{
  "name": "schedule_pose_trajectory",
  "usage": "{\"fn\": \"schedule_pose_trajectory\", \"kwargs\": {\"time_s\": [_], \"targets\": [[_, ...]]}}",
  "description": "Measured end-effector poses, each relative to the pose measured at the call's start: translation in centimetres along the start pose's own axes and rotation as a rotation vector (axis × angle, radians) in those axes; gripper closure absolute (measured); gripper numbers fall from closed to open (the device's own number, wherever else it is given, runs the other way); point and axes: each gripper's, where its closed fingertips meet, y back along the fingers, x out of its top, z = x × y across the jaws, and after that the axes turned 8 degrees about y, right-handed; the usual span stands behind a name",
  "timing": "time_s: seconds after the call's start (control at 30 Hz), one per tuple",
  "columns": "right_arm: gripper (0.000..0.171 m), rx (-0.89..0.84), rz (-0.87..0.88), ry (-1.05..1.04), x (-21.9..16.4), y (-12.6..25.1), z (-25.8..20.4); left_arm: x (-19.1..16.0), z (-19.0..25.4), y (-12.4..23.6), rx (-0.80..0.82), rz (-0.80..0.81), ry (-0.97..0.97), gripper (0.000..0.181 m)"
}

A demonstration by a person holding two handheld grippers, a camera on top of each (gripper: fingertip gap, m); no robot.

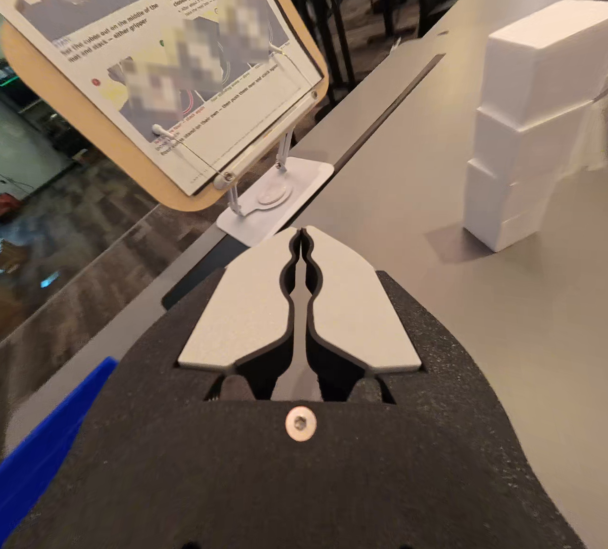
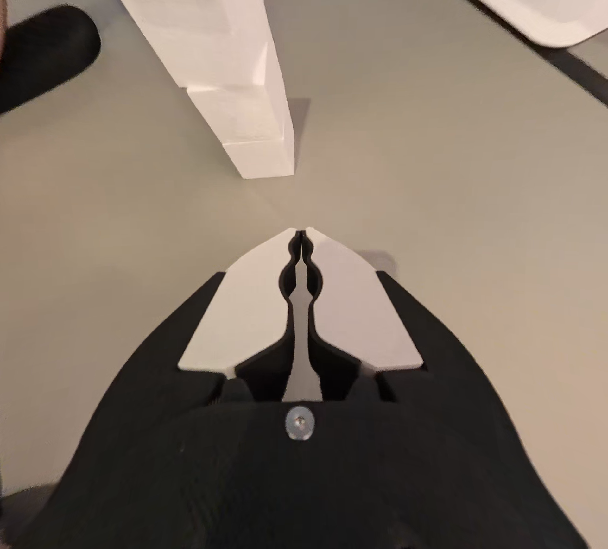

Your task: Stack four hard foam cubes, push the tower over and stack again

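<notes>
- Left wrist view: the left gripper (image 1: 301, 230) is hovering with its tips pressed together, holding nothing. The tower (image 1: 526, 135) of white foam cubes is standing ahead to its right on the grey table (image 1: 378, 191); four cubes are showing, slightly offset. A document stand (image 1: 276, 197) is sitting ahead left.
- Right wrist view: the right gripper (image 2: 301, 230) is likewise pinched together and empty, with the tower (image 2: 230, 79) ahead and slightly left. The cubes are probably light, stiff and easily toppled, so gripping opposite flat faces seems best.

We see printed writing in only one place: an instruction sheet (image 1: 184, 49) with black and red lines of text beside small pictures, clipped to a tan board (image 1: 306, 39) on a white stand (image 1: 296, 191); nothing else bears any lettering
</notes>
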Motion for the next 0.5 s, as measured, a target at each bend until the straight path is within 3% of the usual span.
{"fn": "schedule_pose_trajectory", "kwargs": {"time_s": [0.13,0.27,0.5], "targets": [[0.170,-0.059,-0.264,-0.056,0.2,-0.6,-0.2,-2.5,1.4,-1.3,-0.114,0.041,0.085,0.181],[0.170,-0.048,-0.360,-0.229,1.6,-1.6,-1.2,-5.8,1.6,-2.7,-0.109,-0.096,0.046,0.181],[0.171,-0.039,-0.512,-0.204,5.7,-5.7,-2.5,-3.9,1.2,-1.7,-0.090,-0.043,0.064,0.181]]}}
